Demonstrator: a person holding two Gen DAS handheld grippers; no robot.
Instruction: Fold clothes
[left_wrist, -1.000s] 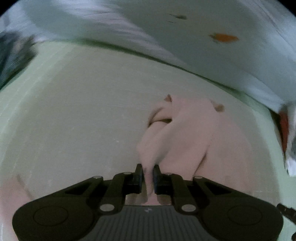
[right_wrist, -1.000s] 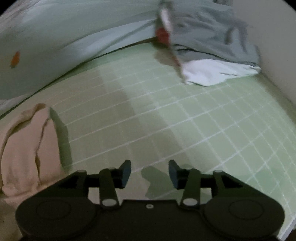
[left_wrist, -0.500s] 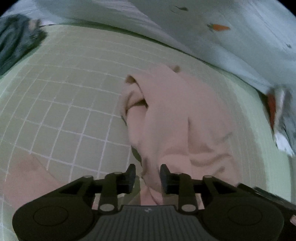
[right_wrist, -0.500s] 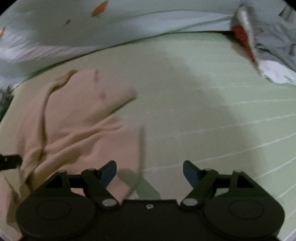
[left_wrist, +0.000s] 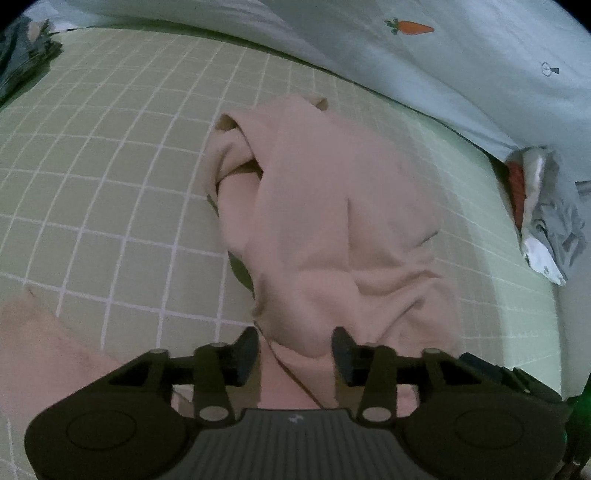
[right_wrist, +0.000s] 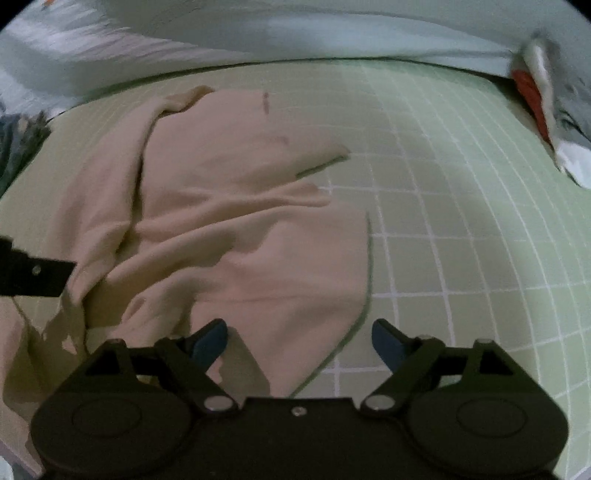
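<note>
A pale pink garment (left_wrist: 325, 221) lies crumpled on the green checked bed sheet (left_wrist: 110, 184). My left gripper (left_wrist: 294, 352) is open, with a fold of the garment lying loose between its fingers. In the right wrist view the same garment (right_wrist: 221, 221) spreads across the left and middle of the sheet. My right gripper (right_wrist: 300, 338) is wide open, low over the garment's near right edge. A finger of the left gripper (right_wrist: 33, 271) shows at the left edge there.
A light blue duvet with carrot prints (left_wrist: 443, 48) runs along the far side. A grey, white and red pile of clothes (left_wrist: 546, 221) lies at the right, also in the right wrist view (right_wrist: 554, 110). A dark garment (left_wrist: 22, 62) sits far left.
My left gripper opened and let go of the pink garment, which now lies slack. My right gripper opened wider and moved left over the garment's edge.
</note>
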